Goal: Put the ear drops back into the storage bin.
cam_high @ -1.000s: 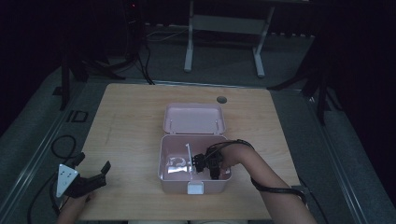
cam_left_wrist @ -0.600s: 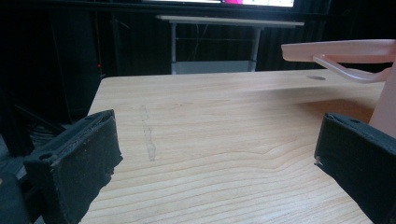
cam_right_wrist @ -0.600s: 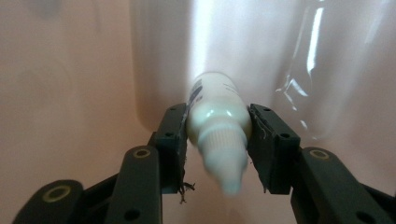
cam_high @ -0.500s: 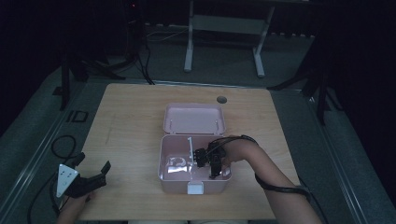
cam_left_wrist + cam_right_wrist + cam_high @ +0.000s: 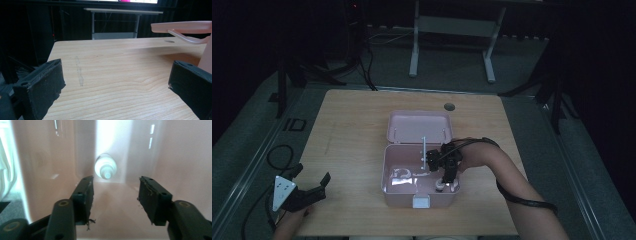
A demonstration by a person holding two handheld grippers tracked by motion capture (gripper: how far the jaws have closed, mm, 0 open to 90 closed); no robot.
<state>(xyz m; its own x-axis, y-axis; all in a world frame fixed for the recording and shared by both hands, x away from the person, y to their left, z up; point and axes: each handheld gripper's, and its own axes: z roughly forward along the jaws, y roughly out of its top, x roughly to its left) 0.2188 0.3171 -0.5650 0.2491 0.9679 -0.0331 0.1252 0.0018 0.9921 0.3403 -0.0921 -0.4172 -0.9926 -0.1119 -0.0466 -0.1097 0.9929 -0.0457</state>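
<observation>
An open pink box (image 5: 386, 172) sits at the table's near middle with its lid (image 5: 419, 127) folded back. My right gripper (image 5: 445, 183) points down into the box's right half. Its jaws have just been opening and nothing is between them. In the right gripper view (image 5: 115, 192) a white capped tube (image 5: 105, 169) lies on the box floor beyond the pads, apart from them. My left gripper (image 5: 312, 175) rests at the table's near left corner, open and empty (image 5: 115, 82), facing the box wall (image 5: 207, 57).
A pale crumpled item (image 5: 402, 176) lies in the box's left half. A thin white upright piece (image 5: 424, 147) stands at the box's back rim. A round cable hole (image 5: 449, 106) is near the table's far edge. A desk frame (image 5: 452, 30) stands beyond.
My right gripper has risen inside the box and its jaws have spread apart, leaving the white tube on the box floor. The left gripper has stayed where it was.
</observation>
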